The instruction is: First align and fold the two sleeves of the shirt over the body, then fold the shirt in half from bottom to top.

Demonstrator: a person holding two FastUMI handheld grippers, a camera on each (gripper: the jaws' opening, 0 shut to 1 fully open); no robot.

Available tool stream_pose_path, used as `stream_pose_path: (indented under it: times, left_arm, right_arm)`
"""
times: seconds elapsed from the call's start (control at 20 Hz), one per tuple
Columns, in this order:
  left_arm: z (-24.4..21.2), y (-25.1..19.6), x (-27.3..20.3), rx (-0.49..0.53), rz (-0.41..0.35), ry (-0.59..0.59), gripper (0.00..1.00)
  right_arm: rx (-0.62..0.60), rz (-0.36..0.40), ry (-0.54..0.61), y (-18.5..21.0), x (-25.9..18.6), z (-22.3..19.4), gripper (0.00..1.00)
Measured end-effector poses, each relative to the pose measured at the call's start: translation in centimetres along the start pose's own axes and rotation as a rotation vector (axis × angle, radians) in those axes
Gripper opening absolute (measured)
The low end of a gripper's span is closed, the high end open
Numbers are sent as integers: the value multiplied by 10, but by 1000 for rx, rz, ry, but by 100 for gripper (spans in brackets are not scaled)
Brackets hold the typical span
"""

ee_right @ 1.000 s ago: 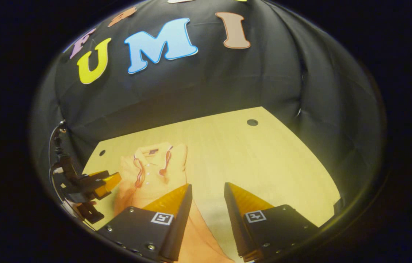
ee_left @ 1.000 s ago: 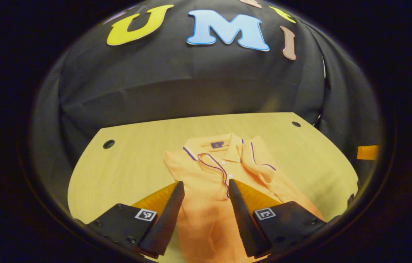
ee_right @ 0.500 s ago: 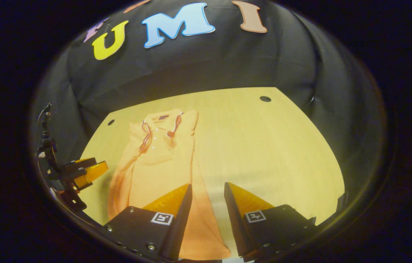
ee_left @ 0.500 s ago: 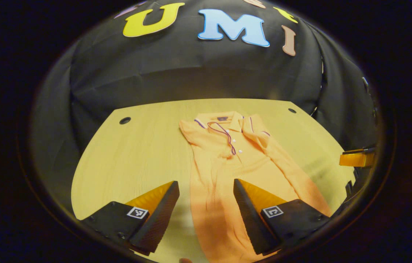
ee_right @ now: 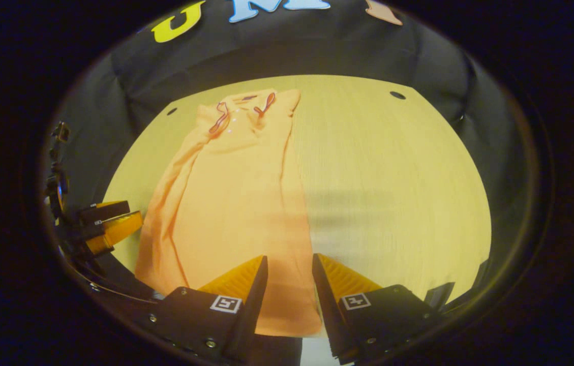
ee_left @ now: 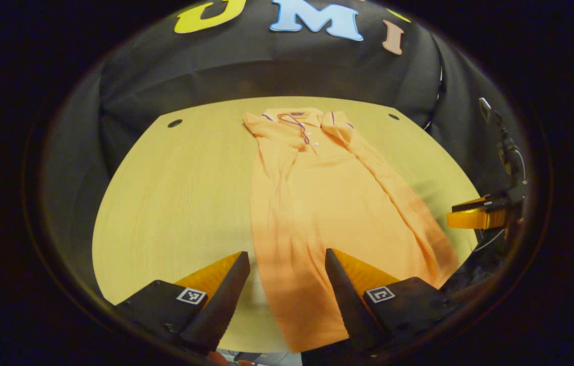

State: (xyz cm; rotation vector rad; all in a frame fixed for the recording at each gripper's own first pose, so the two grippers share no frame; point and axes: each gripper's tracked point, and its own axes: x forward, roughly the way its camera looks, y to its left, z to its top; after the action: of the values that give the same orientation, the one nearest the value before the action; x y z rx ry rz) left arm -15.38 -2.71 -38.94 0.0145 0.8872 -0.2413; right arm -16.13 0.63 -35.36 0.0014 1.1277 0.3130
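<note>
Shirt: an orange polo shirt lies flat on the wooden table, collar toward the booth wall at 12 o'clock and hem at the near table edge at 6 o'clock. In the right gripper view the same shirt runs from 11 o'clock down to 6 o'clock.

Sleeves: both look folded in over the body already, giving a long narrow strip; judged from this, the bottom-to-top fold is the step left.

Left gripper: the left gripper hangs above the hem's left corner, jaws spread wide and holding nothing, with cloth showing between the fingers. It also shows at 9 o'clock in the right gripper view.

Right gripper: the right gripper is over the hem's right corner, jaws parted and empty, cloth visible in the gap. In the left gripper view it sits at 3 o'clock.

How it will handle: light, soft and limp, probably a knit. It will sag and drape rather than hold shape, and the layered sleeves could slide out of line if tugged sideways.

Where to take hold: the two bottom corners of the hem, one per gripper, pinching all layers together near the edge.

What the lift needs: both corners raised evenly and carried toward the collar at 12 o'clock, keeping the hem taut between the grippers.

Risk: catching only the top layer, or one corner trailing, would leave the fold crooked.
</note>
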Motion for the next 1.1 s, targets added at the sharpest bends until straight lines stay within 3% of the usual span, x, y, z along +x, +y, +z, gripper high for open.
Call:
stream_pose_path:
  times: [0.35,0.7,0.8,0.9,0.95,1.0,1.1]
  left_arm:
    - [-67,0,-21,-17,32,152,98]
    - [-96,3,-20,-8,61,273,100]
    - [-98,4,-18,-4,65,292,96]
    - [-96,2,-18,0,68,323,100]
    - [-98,2,-18,0,68,344,98]
    - [-97,2,-17,-1,68,364,96]
    - [-97,1,-16,-3,69,399,96]
  right_arm:
    - [-45,6,182,2,6,-58,57]
    - [-80,-27,256,-3,7,-67,57]
    - [-94,-43,279,-4,7,-67,57]
    - [-111,-71,316,-4,8,-69,57]
    - [-128,-85,337,-4,9,-68,51]
    - [-153,-102,363,-4,11,-68,57]
    - [-164,-114,402,-3,12,-67,60]
